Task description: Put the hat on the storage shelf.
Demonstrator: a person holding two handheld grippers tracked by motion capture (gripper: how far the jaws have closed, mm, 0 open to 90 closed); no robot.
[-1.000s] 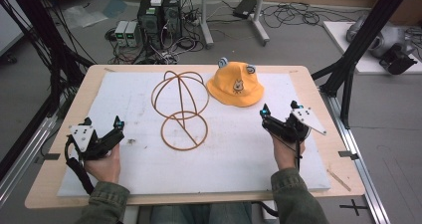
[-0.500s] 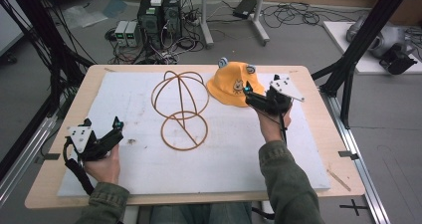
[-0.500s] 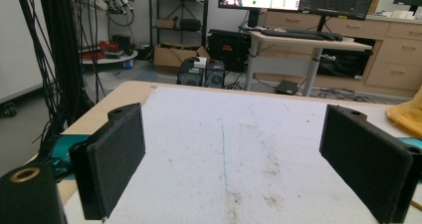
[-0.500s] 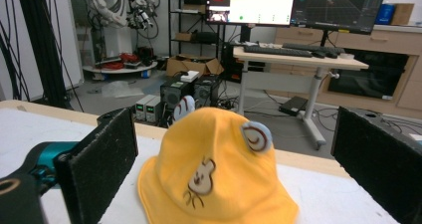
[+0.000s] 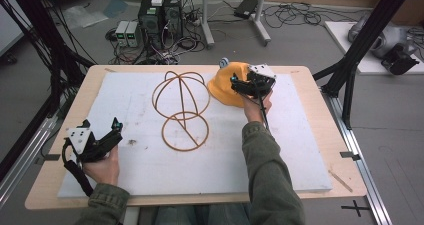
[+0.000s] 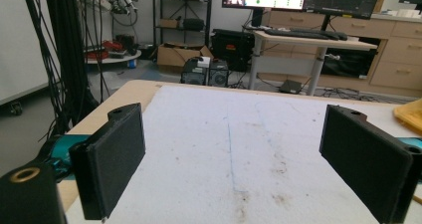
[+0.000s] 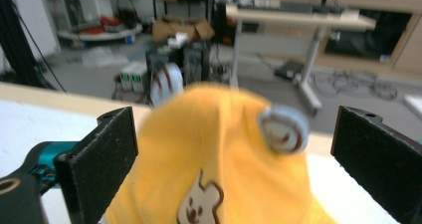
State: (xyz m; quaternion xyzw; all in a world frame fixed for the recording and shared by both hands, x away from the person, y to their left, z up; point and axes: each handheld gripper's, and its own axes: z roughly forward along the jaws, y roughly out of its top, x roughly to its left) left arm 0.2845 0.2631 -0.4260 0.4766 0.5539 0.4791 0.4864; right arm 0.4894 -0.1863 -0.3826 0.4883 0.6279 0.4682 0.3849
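**Right gripper spread wide at the yellow hat**

Up in the upper middle of the high view, the right gripper (image 5: 239, 82) sits over the near side of the yellow hat (image 5: 223, 88), which lies on the white foam mat (image 5: 280, 150) toward the far edge of the table (image 5: 327, 115). Seen from the right gripper view, its two black jaws stand far apart at the left and right edges of the frame, with the hat (image 7: 219, 154) rising between them in the centre; nothing is clamped, and whether the pads touch the cloth cannot be told. Two pale blue round ears show on the hat, one at upper left and one at upper right of its crown, and a small cartoon face is printed low on its front.

The wire hat frame (image 5: 181, 110), made of tan hoops, lies on the mat just left of the hat in the centre of the high view.

At lower left of the high view the left gripper (image 5: 114, 134) rests in the hand near the mat's near corner. Its jaws gape wide over bare, stained foam and hold nothing.
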